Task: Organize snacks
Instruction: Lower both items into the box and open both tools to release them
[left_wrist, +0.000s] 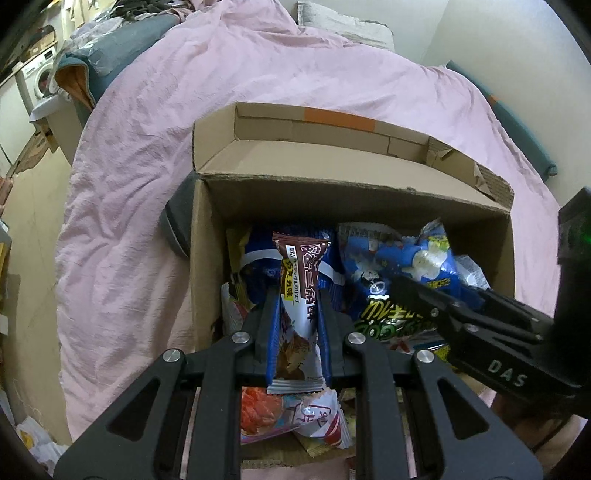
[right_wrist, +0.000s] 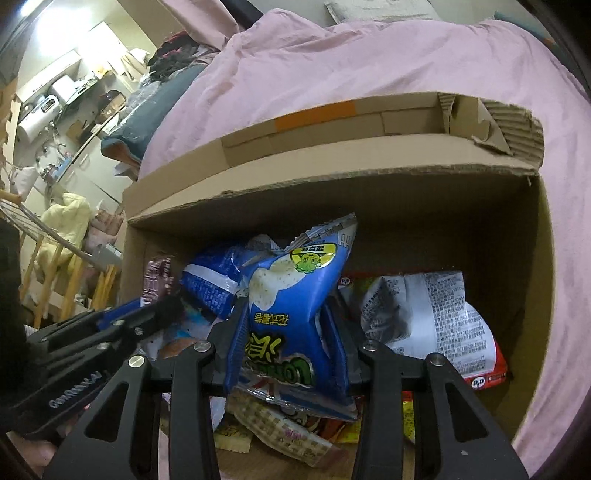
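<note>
left claw (left_wrist: 297, 295): clamped on a brown snack pack (left_wrist: 301, 295), held upright over the box's left side
right claw (right_wrist: 286, 314): gripping a blue chip bag (right_wrist: 291, 314), lifted a bit above the pile
box (left_wrist: 369, 206): open cardboard, sitting on the bed (left_wrist: 147, 184), flaps up
pile: more bags loose inside, white-and-red bag (right_wrist: 436, 321) near the right wall

A pink-covered bed (left_wrist: 155, 155) carries an open cardboard box (left_wrist: 354, 184) of snacks.
</note>
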